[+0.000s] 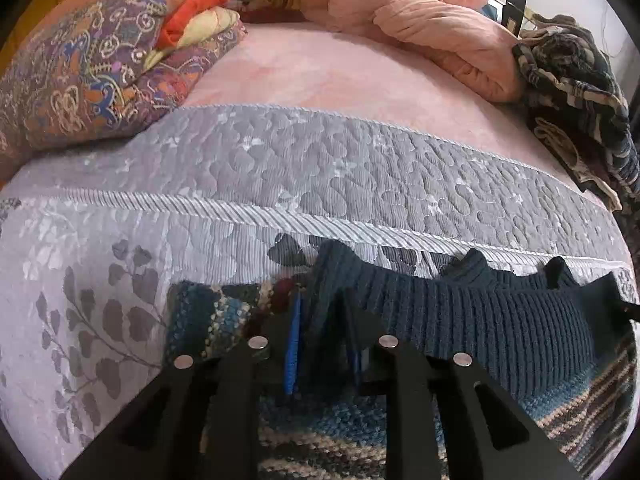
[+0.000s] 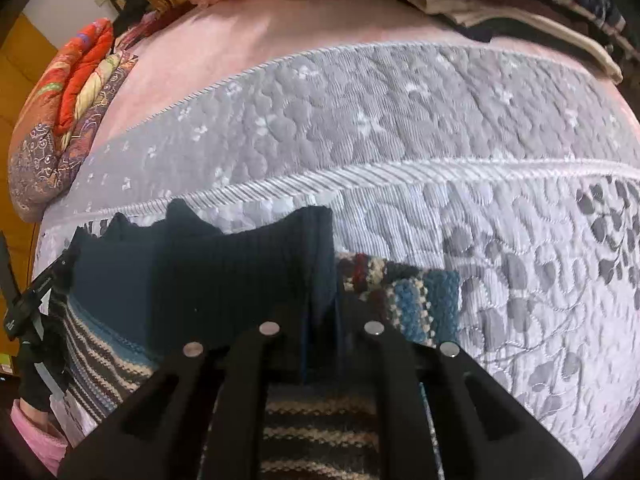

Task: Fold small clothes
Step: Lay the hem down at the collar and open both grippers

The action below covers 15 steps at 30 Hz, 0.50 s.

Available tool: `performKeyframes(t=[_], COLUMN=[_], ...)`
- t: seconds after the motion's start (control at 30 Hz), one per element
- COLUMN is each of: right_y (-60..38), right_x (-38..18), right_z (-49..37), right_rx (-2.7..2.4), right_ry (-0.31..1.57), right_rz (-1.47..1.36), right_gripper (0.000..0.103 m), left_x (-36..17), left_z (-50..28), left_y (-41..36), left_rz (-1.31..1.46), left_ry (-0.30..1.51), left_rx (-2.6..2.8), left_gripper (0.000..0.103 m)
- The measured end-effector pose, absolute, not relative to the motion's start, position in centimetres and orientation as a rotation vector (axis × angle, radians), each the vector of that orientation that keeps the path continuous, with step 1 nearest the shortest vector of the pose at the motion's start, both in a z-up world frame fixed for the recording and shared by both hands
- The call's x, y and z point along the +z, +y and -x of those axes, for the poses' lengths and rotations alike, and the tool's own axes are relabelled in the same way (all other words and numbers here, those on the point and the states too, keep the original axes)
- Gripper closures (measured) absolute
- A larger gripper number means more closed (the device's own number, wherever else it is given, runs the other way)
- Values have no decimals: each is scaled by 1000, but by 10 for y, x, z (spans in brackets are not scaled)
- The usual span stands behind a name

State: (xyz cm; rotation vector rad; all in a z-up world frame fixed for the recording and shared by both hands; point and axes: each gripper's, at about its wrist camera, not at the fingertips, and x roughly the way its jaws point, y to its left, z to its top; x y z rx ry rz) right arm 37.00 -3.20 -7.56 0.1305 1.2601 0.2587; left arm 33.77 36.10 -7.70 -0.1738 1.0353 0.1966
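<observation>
Knitted wool, dark teal ribbed hem over blue/cream/brown stripes: a small sweater (image 1: 480, 320) lies on the near part of a grey quilted bedspread (image 1: 240, 168), its ribbed edge bunched up in peaks towards the bed's middle. In the right wrist view the same sweater (image 2: 224, 276) sits low centre, w/ the striped part running under the camera.

Left gripper (image 1: 320, 320) is at one end of the ribbed hem; its fingers are pressed close on a raised fold of the dark knit, blue pads showing either side of the cloth. Right gripper (image 2: 320, 312) is at the other end, jaws likewise nipped on an upright fold of the hem, striped sleeve bit just to its right. Each gripper shows at the edge of the other's view, w/ a hand and pink sleeve (image 2: 36, 440) at lower left in the right wrist view.

Beyond the bedspread: a pink sheet (image 1: 320, 68). On it a folded floral quilt (image 1: 88, 64) far left, a pink duvet (image 1: 420, 12) at the back, a dark patterned cloth pile (image 1: 576, 92) far right.
</observation>
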Motion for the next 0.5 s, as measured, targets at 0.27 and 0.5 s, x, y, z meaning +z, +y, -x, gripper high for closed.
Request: performKeyframes(t=[0.27, 0.5], right_y=[-54, -87], right_x=[-41, 1], right_z=[-357, -309], right_rx=[233, 325], right_ry=[1186, 1175], right_rz=[-233, -271], right_gripper=[62, 60], left_x=[-55, -6], left_z=[-327, -281], left_y=[370, 353], left_rz=[241, 244], left_ry=[1012, 968], left_rx=[199, 159], left_gripper=[68, 59])
